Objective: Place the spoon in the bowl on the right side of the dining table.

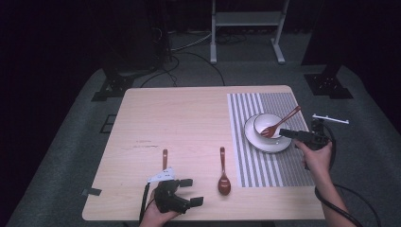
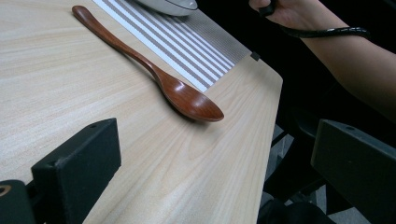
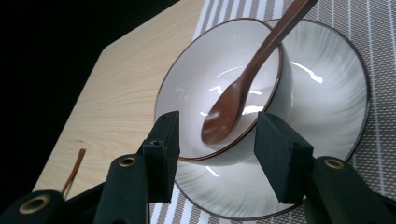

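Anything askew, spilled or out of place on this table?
Nothing spilled or damaged. One wooden spoon leans in the bowl on its plate; another spoon lies loose on the bare table, off the striped placemat.

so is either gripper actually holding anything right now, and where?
Nothing held. Right gripper open at the white ceramic bowl; left gripper open near the brown wooden spoon.

placemat [image 1: 265, 137]: striped, table's right | spoon [image 1: 223, 171]: bare wood | utensil [image 1: 164, 159]: near left
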### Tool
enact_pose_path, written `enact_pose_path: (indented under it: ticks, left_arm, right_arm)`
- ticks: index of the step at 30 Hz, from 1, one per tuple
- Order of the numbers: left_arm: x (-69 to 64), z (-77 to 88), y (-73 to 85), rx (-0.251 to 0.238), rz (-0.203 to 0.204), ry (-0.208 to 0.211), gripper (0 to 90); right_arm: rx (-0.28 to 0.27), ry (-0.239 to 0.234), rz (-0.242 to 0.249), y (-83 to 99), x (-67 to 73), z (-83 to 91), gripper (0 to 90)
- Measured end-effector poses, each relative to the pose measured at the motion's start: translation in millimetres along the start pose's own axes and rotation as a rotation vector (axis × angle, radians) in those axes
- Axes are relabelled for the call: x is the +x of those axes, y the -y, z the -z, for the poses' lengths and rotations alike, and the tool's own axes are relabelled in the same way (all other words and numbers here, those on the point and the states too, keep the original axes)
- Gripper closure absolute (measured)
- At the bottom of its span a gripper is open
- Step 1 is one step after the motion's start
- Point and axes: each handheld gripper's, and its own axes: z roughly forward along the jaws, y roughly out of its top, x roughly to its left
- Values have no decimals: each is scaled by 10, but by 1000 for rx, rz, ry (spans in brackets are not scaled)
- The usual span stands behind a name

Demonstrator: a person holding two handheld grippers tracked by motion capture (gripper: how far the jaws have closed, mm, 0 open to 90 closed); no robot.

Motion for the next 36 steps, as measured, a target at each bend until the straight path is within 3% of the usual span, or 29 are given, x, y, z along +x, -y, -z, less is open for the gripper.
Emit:
enact_pose_path:
  ticks: [13, 36]
  left_arm:
    - [-4, 0, -2, -5, 4, -1, 2]
    - [-3, 1, -5, -8, -2, -3, 3]
  right_arm:
    - [8, -1, 46, 135, 93, 47, 495]
    - [32, -36, 58, 446, 137, 64, 484]
